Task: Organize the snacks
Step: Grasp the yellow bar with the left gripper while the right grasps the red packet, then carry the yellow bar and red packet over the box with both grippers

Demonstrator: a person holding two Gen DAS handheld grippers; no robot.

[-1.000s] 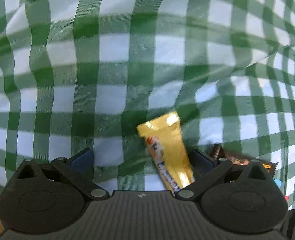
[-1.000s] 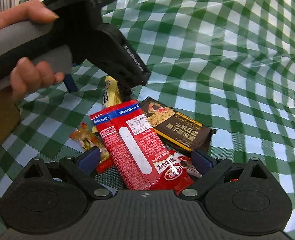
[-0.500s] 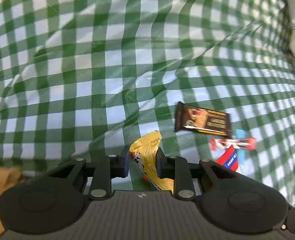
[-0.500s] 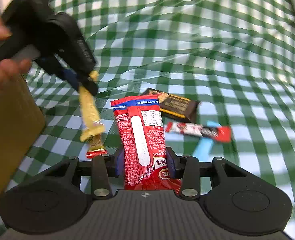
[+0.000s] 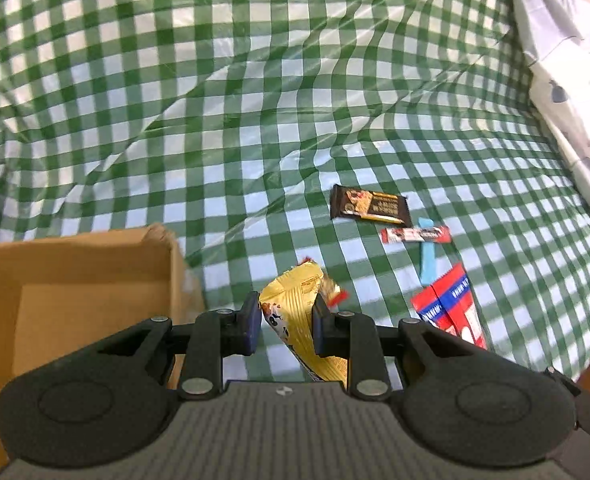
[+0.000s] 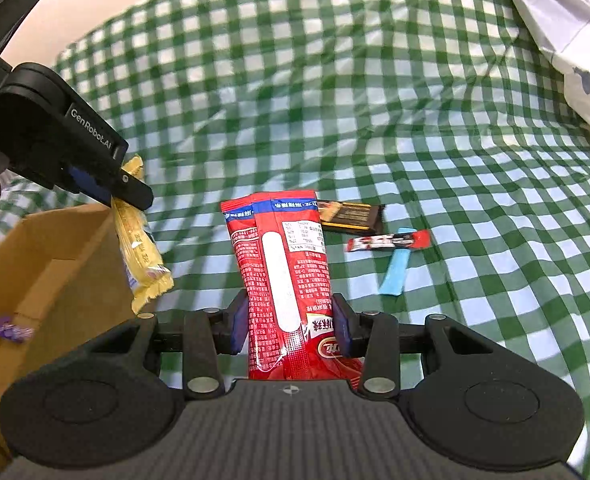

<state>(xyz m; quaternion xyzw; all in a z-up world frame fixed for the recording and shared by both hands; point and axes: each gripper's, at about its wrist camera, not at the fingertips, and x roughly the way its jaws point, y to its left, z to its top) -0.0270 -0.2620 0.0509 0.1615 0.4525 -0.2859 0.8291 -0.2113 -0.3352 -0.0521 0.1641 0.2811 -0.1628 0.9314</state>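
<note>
Beside the box's (image 5: 177, 276) right wall, each gripper (image 5: 286, 322) (image 6: 291, 326) clamps one packet, yellow (image 5: 299, 328) and red (image 6: 283, 280); either slippery wrapper could slide out short of the box.

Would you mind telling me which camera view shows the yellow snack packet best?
The right wrist view: there the yellow snack packet hangs almost full length from the left gripper, beside the cardboard box. The left wrist view shows only its crumpled top between the pads, the rest hidden behind the gripper body.
</note>
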